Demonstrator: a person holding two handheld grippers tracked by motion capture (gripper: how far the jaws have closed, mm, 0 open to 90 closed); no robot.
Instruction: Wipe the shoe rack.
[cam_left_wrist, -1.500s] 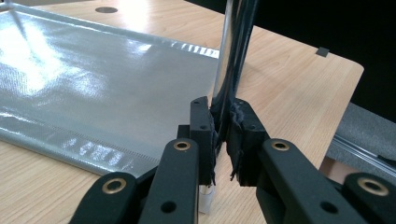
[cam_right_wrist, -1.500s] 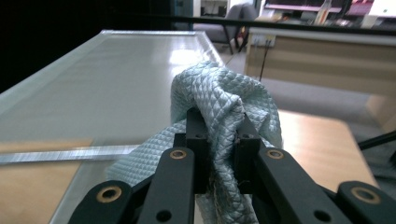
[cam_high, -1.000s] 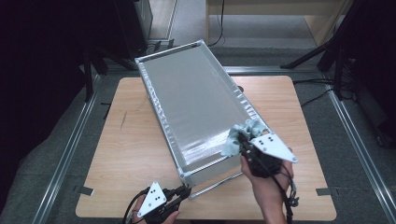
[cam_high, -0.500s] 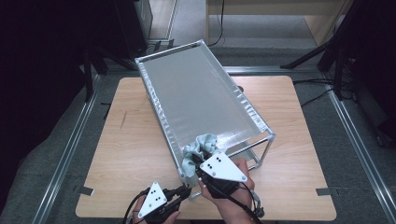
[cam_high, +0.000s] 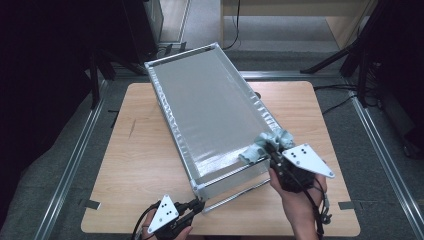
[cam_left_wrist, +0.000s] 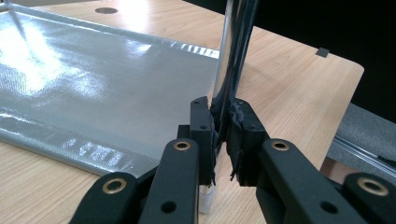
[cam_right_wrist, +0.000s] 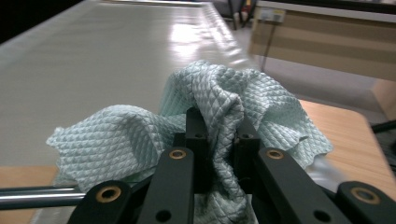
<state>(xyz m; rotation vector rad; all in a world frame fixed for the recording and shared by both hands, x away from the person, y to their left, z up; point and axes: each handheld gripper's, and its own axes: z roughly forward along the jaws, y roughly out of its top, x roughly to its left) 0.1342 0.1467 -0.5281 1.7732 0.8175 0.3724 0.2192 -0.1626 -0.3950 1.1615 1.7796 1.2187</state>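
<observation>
Each hand carries a black two-jaw gripper topped by a grey three-cornered plate dotted with small dark holes. The left gripper (cam_high: 197, 206) and the right gripper (cam_high: 271, 152) both trail thin black cables. Seen close, the jaws are matte black links with brass-coloured pivot pins and black screw holes, and the left one's pads (cam_left_wrist: 204, 135) are frayed along their edges.

Lab-like test bay: wooden table (cam_high: 140, 165) inside aluminium rails (cam_high: 75, 160), dark surroundings.
</observation>
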